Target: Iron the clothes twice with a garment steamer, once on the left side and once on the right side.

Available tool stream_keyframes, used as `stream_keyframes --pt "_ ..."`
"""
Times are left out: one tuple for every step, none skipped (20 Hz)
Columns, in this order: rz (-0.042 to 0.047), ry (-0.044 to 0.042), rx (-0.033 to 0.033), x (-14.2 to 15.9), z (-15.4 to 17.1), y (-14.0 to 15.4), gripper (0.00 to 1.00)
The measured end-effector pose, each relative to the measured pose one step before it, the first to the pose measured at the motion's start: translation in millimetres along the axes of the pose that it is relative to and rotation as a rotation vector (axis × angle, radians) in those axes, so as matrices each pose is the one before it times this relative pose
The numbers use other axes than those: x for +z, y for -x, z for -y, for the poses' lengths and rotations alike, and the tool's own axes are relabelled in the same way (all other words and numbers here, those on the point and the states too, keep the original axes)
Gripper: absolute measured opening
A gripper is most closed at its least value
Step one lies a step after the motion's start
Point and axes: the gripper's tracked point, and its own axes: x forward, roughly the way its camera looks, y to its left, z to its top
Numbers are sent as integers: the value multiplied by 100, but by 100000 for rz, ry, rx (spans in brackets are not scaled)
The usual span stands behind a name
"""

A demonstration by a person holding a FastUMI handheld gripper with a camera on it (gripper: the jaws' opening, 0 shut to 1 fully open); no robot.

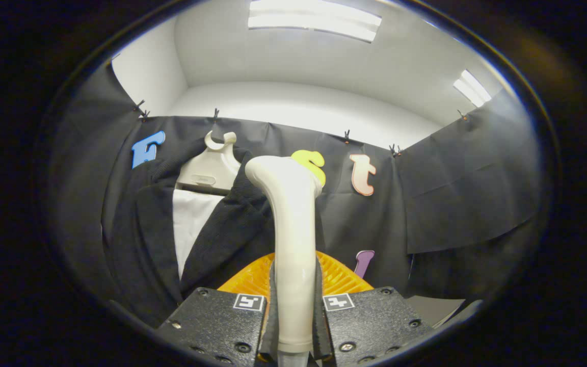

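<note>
My gripper (293,306) is shut on the cream-white garment steamer (291,224), whose handle rises upright between the two fingers and bends left at its head. The steamer head sits against or very near the right front of a dark jacket (222,229). The jacket hangs on a pale hanger (211,168) over a white shirt (191,224), to the left of and beyond the fingers. I cannot tell whether the head touches the cloth.
An orange ribbed piece (339,275) shows just behind the fingers on either side of the handle. The booth's black cloth wall (451,193) stands behind and to the right. White ceiling with light panels (314,20) is above.
</note>
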Motion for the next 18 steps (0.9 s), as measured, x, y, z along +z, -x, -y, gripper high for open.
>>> stream_keyframes --pt "-180 212 11 -384 -102 88 29" --pt "-651 430 405 -423 -78 153 29" --pt "-507 164 734 -379 -146 57 29" --pt "-651 127 1009 -384 -124 213 29" --pt "-13 -646 626 -362 -97 259 29" --pt "-356 514 -566 -477 125 293 29" --pt "-589 748 -832 -620 319 163 29" --pt "-1106 112 -48 -677 -23 301 29" --pt "-1527 146 656 -774 -260 382 29" --pt "-1123 -21 795 -671 -258 298 29" --pt "-1083 621 552 -685 -17 202 29" --pt "-500 687 378 -526 -30 343 29" --pt "276 426 345 -397 -14 379 29" --pt "632 584 103 -299 10 373 29" --pt "325 894 -119 -424 129 267 29" --pt "-99 689 74 -441 -49 518 29" --pt "-661 555 360 -528 -157 350 29" --pt "-919 280 422 -529 -65 331 29"
